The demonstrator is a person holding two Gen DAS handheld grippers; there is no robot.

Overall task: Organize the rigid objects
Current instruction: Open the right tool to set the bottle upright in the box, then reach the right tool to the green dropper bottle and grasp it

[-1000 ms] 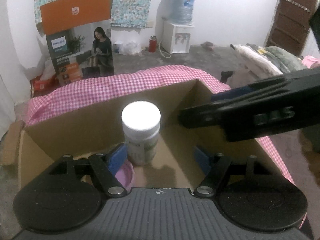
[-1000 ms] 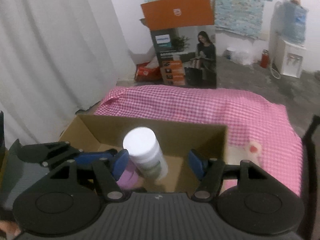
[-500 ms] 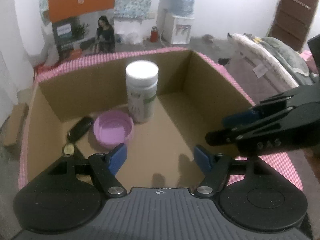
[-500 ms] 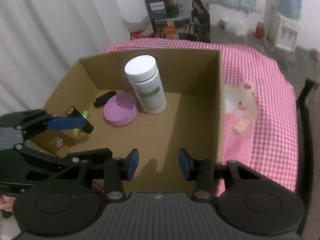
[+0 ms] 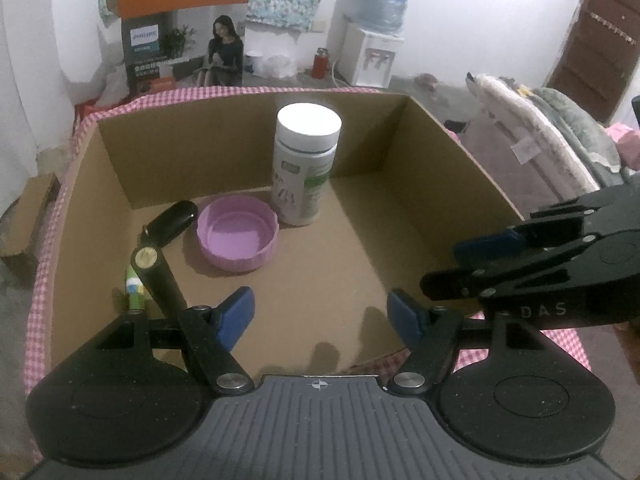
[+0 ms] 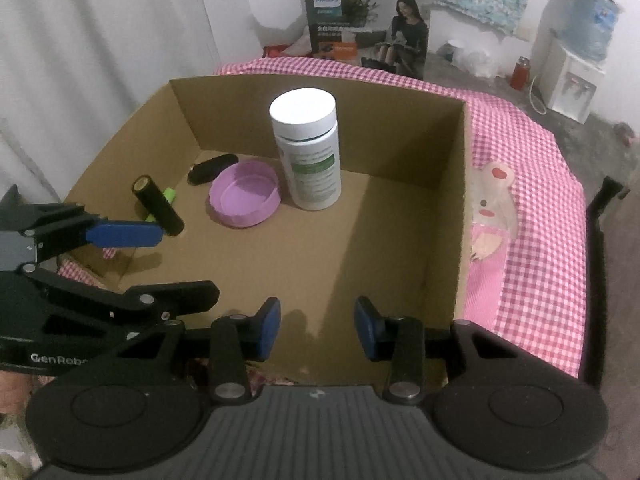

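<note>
White walls close the room, with a printed carton (image 5: 184, 28) standing on the floor at the back beside a water dispenser (image 5: 372, 52). Pink checked cloth (image 6: 536, 216) covers the worktop, and an open cardboard box (image 6: 460, 208) sits on it.

Inside the box a white bottle (image 5: 306, 164) stands upright near the far wall, lid on, its green label facing forward. Just beside it, on its left, lies a purple lid (image 5: 238, 238) with the hollow side up. A small black case (image 5: 172, 222) lies flat further left, close to the purple lid. Nearer the front left wall a black tube (image 5: 158, 280) leans tilted, its gold cap uppermost, and a green marker (image 5: 134, 294) lies at its foot against the box wall.

Both tongs hang at the near edge of the box, pointing in over the cardboard floor. The left tongs (image 5: 322, 314) are spread wide with nothing between the blue pads, held level and low over the front left part. The right tongs (image 6: 316, 328) sit beside them, parted more narrowly, also empty, aimed toward the bottle from the front. Each shows in the other's view from the side, close together but apart. A pale pink toy animal (image 6: 490, 216) lies on the cloth right of the box, touching its outer wall.
</note>
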